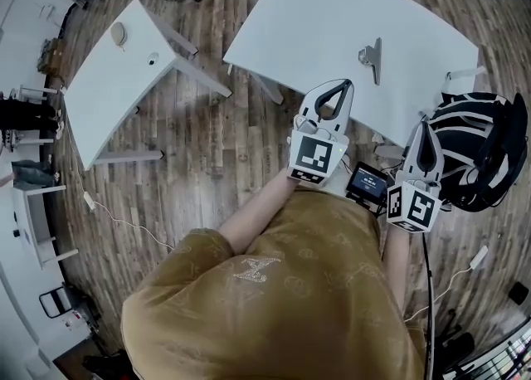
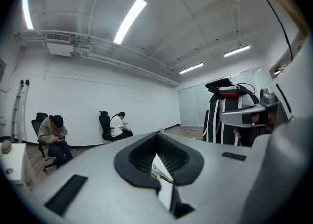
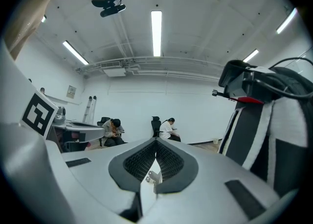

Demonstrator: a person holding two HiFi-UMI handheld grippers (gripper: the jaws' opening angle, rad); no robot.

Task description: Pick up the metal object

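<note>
The metal object (image 1: 372, 58), a small shiny bracket-like piece, lies on the white table (image 1: 315, 21) in the head view. My left gripper (image 1: 344, 83) is shut and empty over the table's near edge, a short way before the object and left of it. My right gripper (image 1: 426, 124) is also shut and empty, further right at the table's near edge. In the left gripper view the fingertips meet (image 2: 157, 135), and the metal object (image 2: 159, 169) shows through the gap under them. In the right gripper view the metal object (image 3: 152, 176) likewise shows below the closed tips (image 3: 156, 141).
A second white table (image 1: 116, 80) stands to the left on the wooden floor. A black-and-white backpack (image 1: 481, 150) sits right of my right gripper. A small device with a screen (image 1: 367, 183) is at my waist. Two seated people (image 2: 54, 137) (image 2: 119, 126) are at the far wall.
</note>
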